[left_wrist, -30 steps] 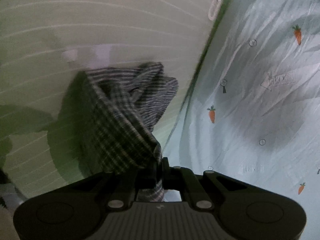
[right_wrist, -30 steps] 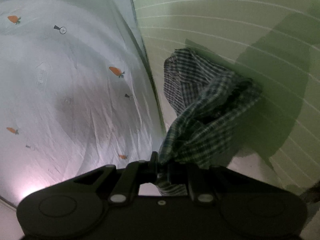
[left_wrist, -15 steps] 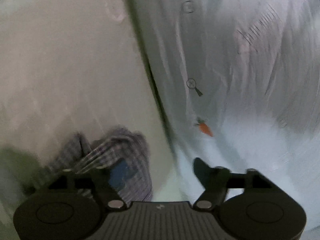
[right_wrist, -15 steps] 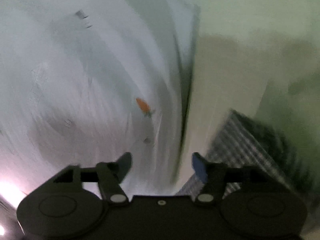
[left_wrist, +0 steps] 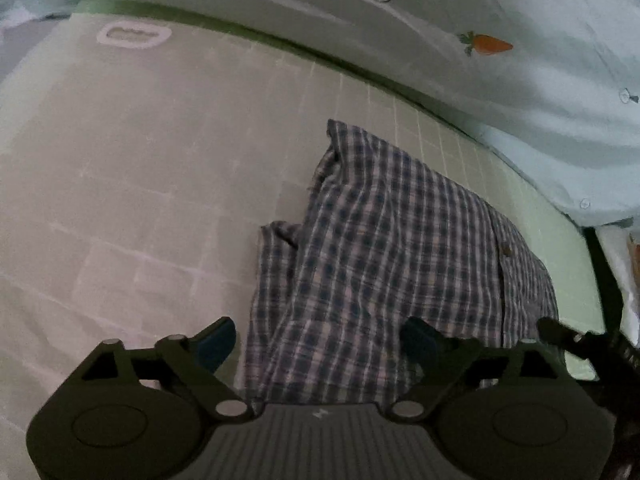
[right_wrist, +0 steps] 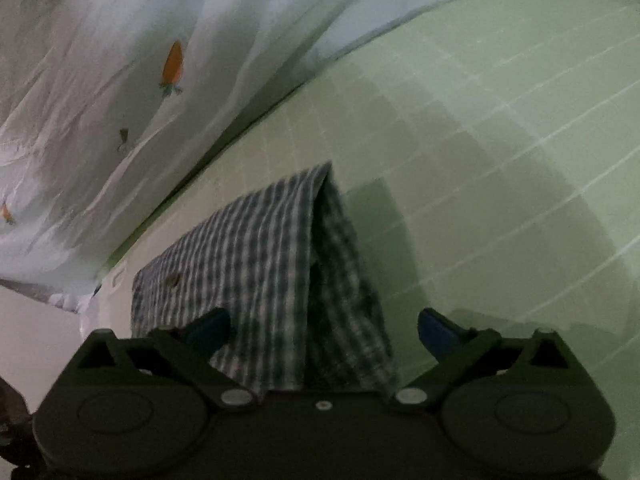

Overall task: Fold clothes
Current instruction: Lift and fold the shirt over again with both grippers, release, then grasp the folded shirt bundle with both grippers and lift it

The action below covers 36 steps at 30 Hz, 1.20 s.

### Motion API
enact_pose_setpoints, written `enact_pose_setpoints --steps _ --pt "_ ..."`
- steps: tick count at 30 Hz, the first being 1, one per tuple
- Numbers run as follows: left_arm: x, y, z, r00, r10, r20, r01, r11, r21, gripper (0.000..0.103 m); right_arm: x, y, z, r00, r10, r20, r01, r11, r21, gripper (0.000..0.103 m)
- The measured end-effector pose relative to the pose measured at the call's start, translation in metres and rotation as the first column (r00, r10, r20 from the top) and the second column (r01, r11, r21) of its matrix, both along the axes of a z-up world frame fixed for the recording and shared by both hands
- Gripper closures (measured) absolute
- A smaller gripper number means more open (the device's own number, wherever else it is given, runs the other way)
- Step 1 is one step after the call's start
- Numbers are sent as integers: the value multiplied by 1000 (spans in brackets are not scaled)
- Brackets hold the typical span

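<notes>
On the green mat [left_wrist: 160, 168] the shirt [left_wrist: 392, 264] lies folded, released, both tools [left_wrist: 318, 344] [right_wrist: 324, 334] opening wide and empty above it.

A folded shirt [left_wrist: 384, 264] is laid flat on a gridded mat [left_wrist: 140, 168], near the mat's far edge, beyond which a printed sheet [left_wrist: 500, 92] is spread. In the left wrist view the shirt is placed right of centre, with bare mat to its left and the sheet behind and to its right; in the right wrist view the shirt [right_wrist: 256, 264] is placed at lower centre, with the sheet [right_wrist: 100, 100] to its upper left and open mat [right_wrist: 500, 140] to its right.
</notes>
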State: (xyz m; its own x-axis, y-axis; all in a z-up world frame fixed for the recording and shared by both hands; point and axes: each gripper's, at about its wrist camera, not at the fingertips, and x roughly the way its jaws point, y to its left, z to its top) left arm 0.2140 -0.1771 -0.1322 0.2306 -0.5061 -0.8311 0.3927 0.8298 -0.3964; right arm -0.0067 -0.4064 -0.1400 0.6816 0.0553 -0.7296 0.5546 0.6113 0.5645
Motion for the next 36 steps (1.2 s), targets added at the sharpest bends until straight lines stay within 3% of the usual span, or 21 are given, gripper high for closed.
enact_pose_setpoints --steps 5,11,13,14,15,16,18,20,25,31,36 --pt "11 -8 -13 996 25 -86 -31 997 -76 5 18 8 -11 999 32 17 -33 999 37 0" --pt "8 -24 -13 999 -34 -25 32 995 -98 5 36 15 -14 998 56 37 -57 998 33 0" --pt "4 -28 -13 998 -51 -40 46 991 -127 28 46 22 -13 994 103 31 -104 993 47 1" --pt "2 -30 -14 997 -58 -59 49 988 -144 52 51 26 -13 991 130 28 -131 990 55 11" --pt "-1 -32 -14 995 -47 -84 34 988 -150 62 56 33 -12 989 149 15 -150 987 55 21" --pt "-6 -33 -12 996 -36 -77 25 990 -137 68 60 41 -10 986 164 -1 -164 985 51 42" --pt "-16 -33 -1 998 -45 -41 40 991 -127 77 59 57 1 983 181 -6 -181 983 9 55" --pt "-29 -25 12 998 -54 -33 48 986 -159 78 53 75 18 972 234 3 -233 970 -69 66" --pt "-66 -8 39 997 -72 15 73 978 -198 78 23 113 64 957 291 -4 -283 928 -241 67" --pt "-99 2 61 989 -141 39 146 959 -243 78 -24 127 93 968 252 6 -238 920 -313 67" --pt "-129 -20 73 968 -242 71 252 937 -244 78 -63 117 105 985 171 10 -158 933 -323 67"
